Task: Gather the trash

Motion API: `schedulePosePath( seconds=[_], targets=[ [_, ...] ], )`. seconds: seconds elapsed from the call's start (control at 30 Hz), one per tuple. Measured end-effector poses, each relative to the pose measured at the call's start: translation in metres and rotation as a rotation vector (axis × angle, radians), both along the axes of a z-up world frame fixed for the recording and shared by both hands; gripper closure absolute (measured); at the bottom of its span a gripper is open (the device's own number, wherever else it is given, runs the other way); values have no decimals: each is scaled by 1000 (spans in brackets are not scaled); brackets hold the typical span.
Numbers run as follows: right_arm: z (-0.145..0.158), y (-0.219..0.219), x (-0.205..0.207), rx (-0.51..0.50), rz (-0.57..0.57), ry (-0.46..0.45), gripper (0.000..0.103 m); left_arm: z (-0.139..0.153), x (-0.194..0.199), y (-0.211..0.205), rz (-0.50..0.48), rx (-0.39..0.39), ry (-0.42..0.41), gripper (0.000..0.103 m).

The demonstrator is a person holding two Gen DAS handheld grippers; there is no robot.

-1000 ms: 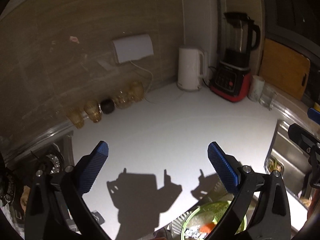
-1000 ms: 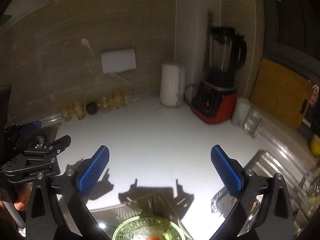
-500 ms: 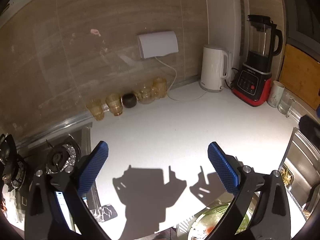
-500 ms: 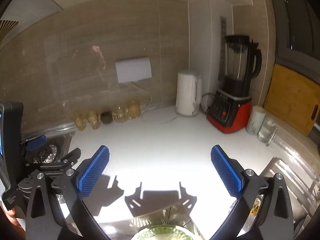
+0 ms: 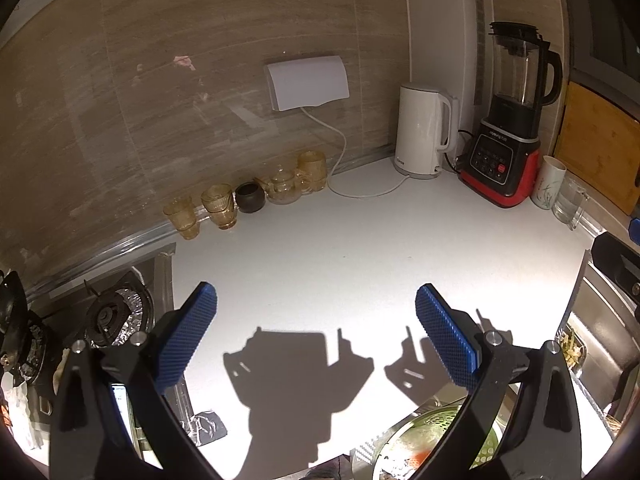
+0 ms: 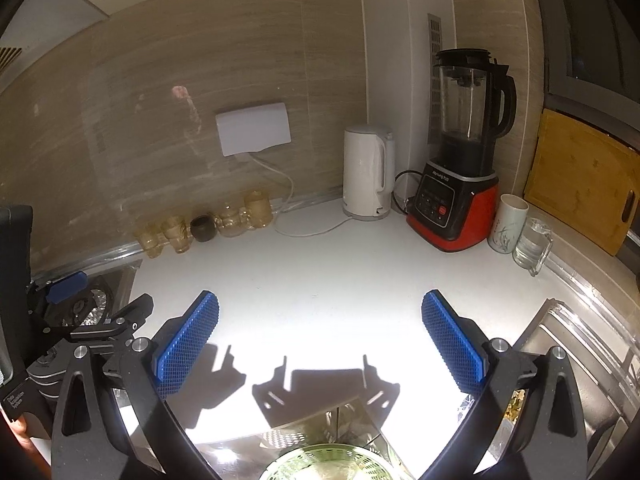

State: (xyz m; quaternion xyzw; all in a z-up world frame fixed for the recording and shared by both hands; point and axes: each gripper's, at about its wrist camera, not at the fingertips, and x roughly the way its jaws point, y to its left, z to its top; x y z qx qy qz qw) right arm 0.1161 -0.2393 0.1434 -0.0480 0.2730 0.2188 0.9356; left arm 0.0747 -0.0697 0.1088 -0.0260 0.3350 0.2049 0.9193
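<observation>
At the near edge of the bench (image 5: 360, 256), below both claws: one green perforated strainer bowl (image 5: 436, 444), holding food scraps, an orange piece among pale bits; the rest is too cut off to sort. Judged the nearest trash for collection; it sits low and partly out of frame in the right wrist view as well.

Left claw (image 5: 316, 334): jaws spread wide, nothing between them, held above the bare bench, apparently poised rather than reaching.

Right claw (image 6: 320, 340): likewise spread and empty, raised over the bowl's far side.

Sink (image 5: 600, 332), right: a small metal tray (image 5: 574, 350) with yellowish food scraps, probably further trash.

Far wall, left to right: amber glasses (image 5: 200, 210), dark small pot (image 5: 249, 197), glass teapot (image 5: 284, 188), white kettle (image 5: 420, 132), red-based blender (image 5: 506, 128) with empty jug, white cup (image 5: 548, 188), clear glass jug (image 5: 568, 202). All stand upright, well apart from the claws; judged stored, not trash.

Gas hob (image 5: 104, 316), near left.
</observation>
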Motion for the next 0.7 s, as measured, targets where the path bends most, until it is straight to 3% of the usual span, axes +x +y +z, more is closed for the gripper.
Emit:
schedulePosePath(
  seconds=[0.7],
  targets=[
    [-4,1,5,-2,0,10,2,-3,7,3,-14,-16,14,8]
  ],
)
